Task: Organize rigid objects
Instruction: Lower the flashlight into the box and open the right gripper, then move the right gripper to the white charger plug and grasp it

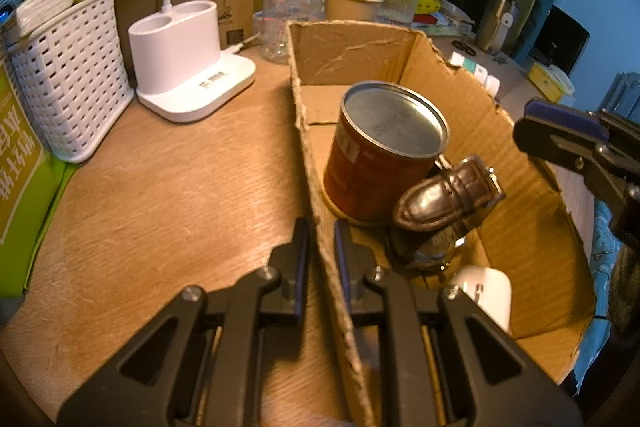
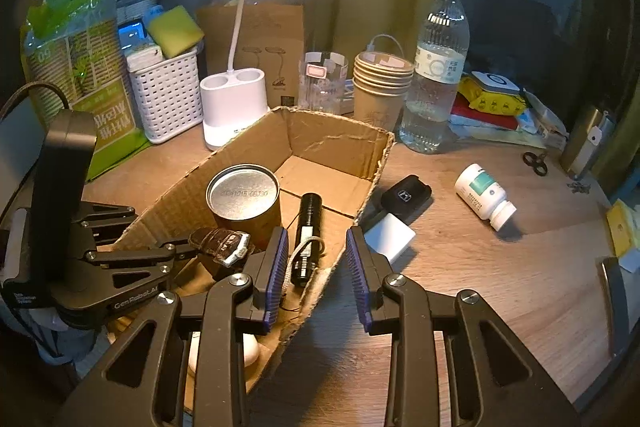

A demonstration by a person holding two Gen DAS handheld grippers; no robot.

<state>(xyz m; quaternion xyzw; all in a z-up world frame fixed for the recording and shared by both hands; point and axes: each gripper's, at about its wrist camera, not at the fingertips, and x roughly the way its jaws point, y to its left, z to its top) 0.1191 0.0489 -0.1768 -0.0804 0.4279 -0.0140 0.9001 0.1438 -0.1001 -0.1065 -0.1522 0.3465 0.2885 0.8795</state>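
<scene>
- Left gripper (image 1: 322, 259) clamped on the near side wall of the cardboard box (image 1: 316, 163), one pad outside, one inside; presumably steadying the box so it does not slide while items go in.
- Right gripper (image 2: 316, 271) parted, nothing pressed between the pads; poised above the box's near right wall, black flashlight (image 2: 306, 239) lying below and just ahead of the gap, on the box floor with its cord looped toward the near end. Reads as a fresh release of the flashlight into the box.
- Already in the box: tin can (image 2: 244, 199) upright toward the left wall, wristwatch (image 2: 224, 245) lying against its near side, a white rounded item (image 1: 486, 291) in the near corner, identity unclear.
- Not yet boxed, on the wooden desk (image 2: 460, 267) to the right of the box: black car key fob (image 2: 406, 197), white square charger-like block (image 2: 390, 237) just beside the box wall, white pill bottle (image 2: 484, 195) on its side, farther off.
- Judgement: task partly done; nearest candidates the key fob and white block.
- Risk: box wall torn and soft; right pad close to its edge, snag possible when pulling away.
</scene>
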